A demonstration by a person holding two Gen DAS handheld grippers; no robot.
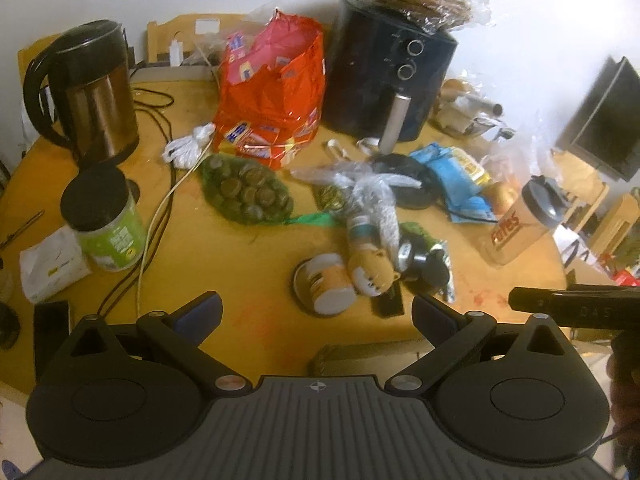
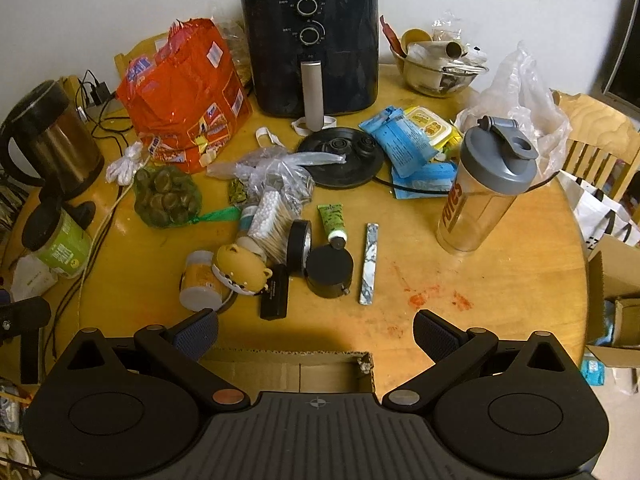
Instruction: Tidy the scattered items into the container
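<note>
A pile of small items lies mid-table: a yellow bear toy [image 2: 240, 268], an orange jar on its side [image 2: 200, 280], a black bar [image 2: 274, 292], a round black case [image 2: 330, 270], a tape roll [image 2: 299, 246], a green tube [image 2: 332, 222], a marbled strip [image 2: 369, 264] and a bag of cotton swabs [image 2: 272, 216]. A cardboard box [image 2: 288, 368] sits at the near edge, below my right gripper [image 2: 316, 332], which is open and empty. My left gripper [image 1: 316, 316] is open too, just short of the jar [image 1: 326, 284] and bear [image 1: 372, 272].
Air fryer [image 2: 312, 40], orange snack bag [image 2: 184, 92], kettle [image 1: 88, 88], green jar [image 1: 106, 220], net of chestnuts [image 2: 166, 198], shaker bottle [image 2: 480, 192], blue packets [image 2: 404, 140], metal bowl [image 2: 436, 72] and cables [image 1: 160, 200] crowd the round table. Cardboard boxes [image 2: 616, 276] stand off its right edge.
</note>
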